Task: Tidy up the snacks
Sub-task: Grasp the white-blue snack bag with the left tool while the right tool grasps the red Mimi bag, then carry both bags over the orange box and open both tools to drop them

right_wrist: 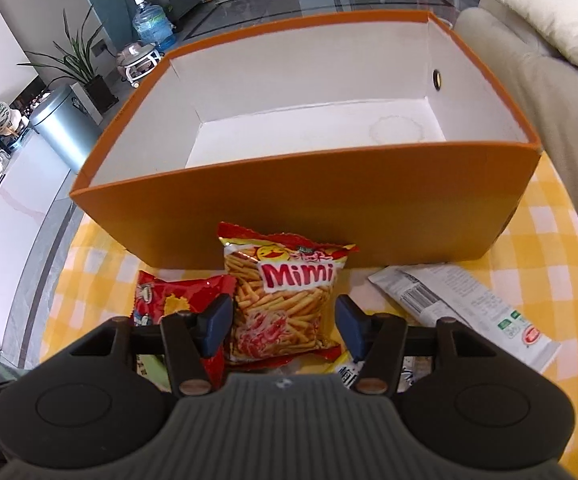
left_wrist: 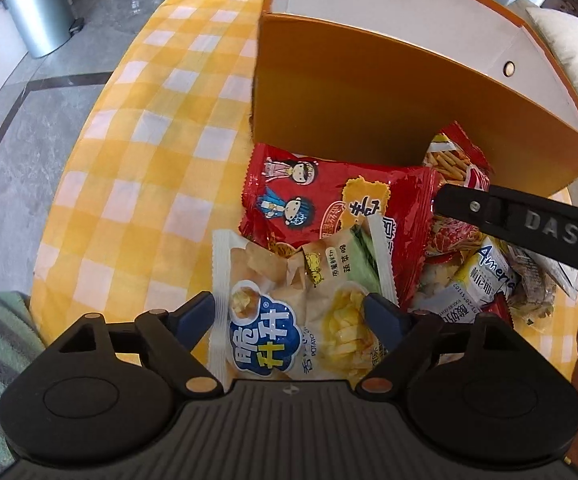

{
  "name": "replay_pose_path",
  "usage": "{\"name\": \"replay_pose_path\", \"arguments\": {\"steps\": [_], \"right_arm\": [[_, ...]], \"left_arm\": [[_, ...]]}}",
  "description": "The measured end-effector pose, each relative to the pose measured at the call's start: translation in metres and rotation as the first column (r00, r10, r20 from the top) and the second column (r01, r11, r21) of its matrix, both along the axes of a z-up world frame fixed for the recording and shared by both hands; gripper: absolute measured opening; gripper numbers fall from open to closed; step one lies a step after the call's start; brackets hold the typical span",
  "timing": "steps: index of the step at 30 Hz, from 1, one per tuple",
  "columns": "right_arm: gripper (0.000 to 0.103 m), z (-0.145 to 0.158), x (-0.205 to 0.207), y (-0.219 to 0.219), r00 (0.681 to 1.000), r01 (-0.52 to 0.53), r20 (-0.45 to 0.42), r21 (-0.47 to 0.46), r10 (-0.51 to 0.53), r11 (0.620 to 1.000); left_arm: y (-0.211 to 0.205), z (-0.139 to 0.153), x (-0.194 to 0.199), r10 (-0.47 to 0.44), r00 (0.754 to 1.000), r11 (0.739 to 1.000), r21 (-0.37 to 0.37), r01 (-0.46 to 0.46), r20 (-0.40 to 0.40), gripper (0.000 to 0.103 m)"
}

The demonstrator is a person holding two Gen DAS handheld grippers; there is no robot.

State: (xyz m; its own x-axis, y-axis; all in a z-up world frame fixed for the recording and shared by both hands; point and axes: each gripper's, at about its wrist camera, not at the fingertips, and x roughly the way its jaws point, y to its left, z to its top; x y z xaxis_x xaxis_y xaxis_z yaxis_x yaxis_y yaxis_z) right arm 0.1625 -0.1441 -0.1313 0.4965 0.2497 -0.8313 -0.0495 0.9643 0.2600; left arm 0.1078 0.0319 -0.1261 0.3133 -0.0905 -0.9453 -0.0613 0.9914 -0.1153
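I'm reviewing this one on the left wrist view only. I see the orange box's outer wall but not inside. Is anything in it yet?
Observer: No. The right wrist view looks over the rim into the orange box, and its white floor is bare apart from a faint ring stain.
Operator: What is the right gripper lined up on?
Observer: The right gripper is open, with the Mimi stick-snack bag lying between its fingers, not yet pinched.
Operator: Anything to that bag's right that I'm missing?
Observer: A long white packet lies printed-back up on the yellow checked cloth, apart from the Mimi bag.
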Motion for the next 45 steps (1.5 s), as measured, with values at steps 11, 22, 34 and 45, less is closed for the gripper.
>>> {"name": "replay_pose_path", "arguments": {"steps": [11,22,34,45], "right_arm": [[0.04,-0.015,0.009,-0.001,1.0,0.028,-0.007,0.05,-0.028,0.998],[0.03,0.015,-0.01,0.008,0.996,-0.017,0.085,-0.047,0.021,0.999],[0.03,0.069,-0.032,-0.014,0.978,0.041,0.206,-0.029,-0.034,0.999],[0.03,0.141,-0.024,-0.022,0.961,0.026,0.276,-0.051,-0.011,0.998]], "left_arm": [[-0.002,-0.002,0.001,-0.041,0.999,0.997,-0.059,0.043,0.028,0.062],[0.001,0.03,-0.02,-0.039,0.99,0.994,-0.098,0.053,0.139,0.047],[0.002,0.088,-0.03,-0.031,0.949,0.997,-0.055,0.051,0.314,0.046],[-0.008,0.146,0.026,-0.113,0.891,0.994,0.038,0.107,0.439,0.046]]}}
